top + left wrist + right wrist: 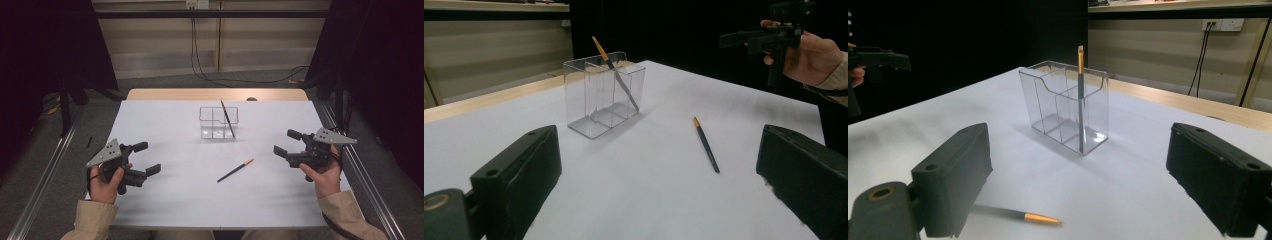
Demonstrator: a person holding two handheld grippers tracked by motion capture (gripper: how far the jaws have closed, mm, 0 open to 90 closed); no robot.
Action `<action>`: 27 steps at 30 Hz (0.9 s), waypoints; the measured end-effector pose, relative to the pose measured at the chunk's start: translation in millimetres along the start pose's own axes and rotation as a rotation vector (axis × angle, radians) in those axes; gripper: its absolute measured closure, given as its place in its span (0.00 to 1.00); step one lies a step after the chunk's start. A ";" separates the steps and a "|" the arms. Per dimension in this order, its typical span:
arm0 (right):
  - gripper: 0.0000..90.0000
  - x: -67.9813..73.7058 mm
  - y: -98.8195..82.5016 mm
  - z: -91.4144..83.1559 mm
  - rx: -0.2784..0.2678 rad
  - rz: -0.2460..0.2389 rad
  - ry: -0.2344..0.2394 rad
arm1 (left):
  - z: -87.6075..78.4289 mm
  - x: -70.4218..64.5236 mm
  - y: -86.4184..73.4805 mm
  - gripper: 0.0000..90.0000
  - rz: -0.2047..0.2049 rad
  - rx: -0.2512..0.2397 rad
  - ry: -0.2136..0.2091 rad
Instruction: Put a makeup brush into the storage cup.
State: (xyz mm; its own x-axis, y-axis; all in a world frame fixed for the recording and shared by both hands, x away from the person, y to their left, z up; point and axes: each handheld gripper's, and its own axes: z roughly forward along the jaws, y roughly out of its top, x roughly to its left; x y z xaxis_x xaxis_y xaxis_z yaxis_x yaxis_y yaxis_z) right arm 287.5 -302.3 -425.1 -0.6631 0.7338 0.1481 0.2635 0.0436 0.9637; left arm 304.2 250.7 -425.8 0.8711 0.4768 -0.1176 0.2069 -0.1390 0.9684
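Observation:
A clear plastic holder (218, 122) (603, 96) (1066, 105) with compartments stands on the white table (190, 185). One dark pencil (227, 118) (616, 74) (1080, 100) leans inside it, orange tip up. A second dark pencil with an orange end (235, 170) (706, 144) (1035, 218) lies flat on the table in front of the holder. My left gripper (149, 158) is open at the table's left, held in a hand. At the right, my right gripper (287, 141) (751, 37) is open too. Neither has anything between its jaws.
A wooden strip (215, 94) runs along the table's far edge. Metal rails (40, 185) flank both sides of the table. Cables (200, 65) hang down the back wall to the floor. Dark curtains (45, 45) stand at both sides.

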 end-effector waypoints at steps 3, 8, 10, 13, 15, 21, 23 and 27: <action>0.11 0.5 -2.6 -4.5 0.005 -0.001 -0.004 | -0.2 0.3 0.4 0.05 0.001 -0.002 0.000; 0.11 1.3 -7.0 -8.9 0.015 -0.004 -0.005 | -0.1 0.9 0.0 0.05 -0.001 -0.001 0.001; 0.10 1.9 -7.9 -10.4 0.015 -0.001 -0.005 | 0.0 1.0 0.2 0.05 -0.001 0.000 0.003; 0.10 3.1 -10.5 -12.5 0.015 0.006 0.001 | 0.4 1.3 0.2 0.05 0.000 0.000 0.002; 0.10 4.1 -13.3 -13.5 0.024 0.004 0.001 | 0.6 1.5 0.1 0.05 0.000 -0.001 -0.002; 0.10 5.1 -15.8 -18.9 0.022 0.008 -0.007 | 1.8 2.3 0.2 0.05 0.003 -0.002 -0.004; 0.10 5.4 -16.4 -20.1 0.027 0.001 -0.016 | 2.0 2.6 0.2 0.05 0.001 -0.004 -0.006; 0.09 5.2 -15.0 -22.9 0.013 0.006 -0.014 | 2.6 2.9 0.1 0.05 0.004 -0.001 -0.006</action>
State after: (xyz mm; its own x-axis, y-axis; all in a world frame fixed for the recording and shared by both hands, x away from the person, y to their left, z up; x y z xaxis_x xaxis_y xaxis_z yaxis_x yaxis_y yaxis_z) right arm 264.1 -314.6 -433.7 -0.6514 0.7436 0.1510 0.2769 0.0476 0.9597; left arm 308.0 249.8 -426.6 0.8746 0.4711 -0.1149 0.2029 -0.1403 0.9691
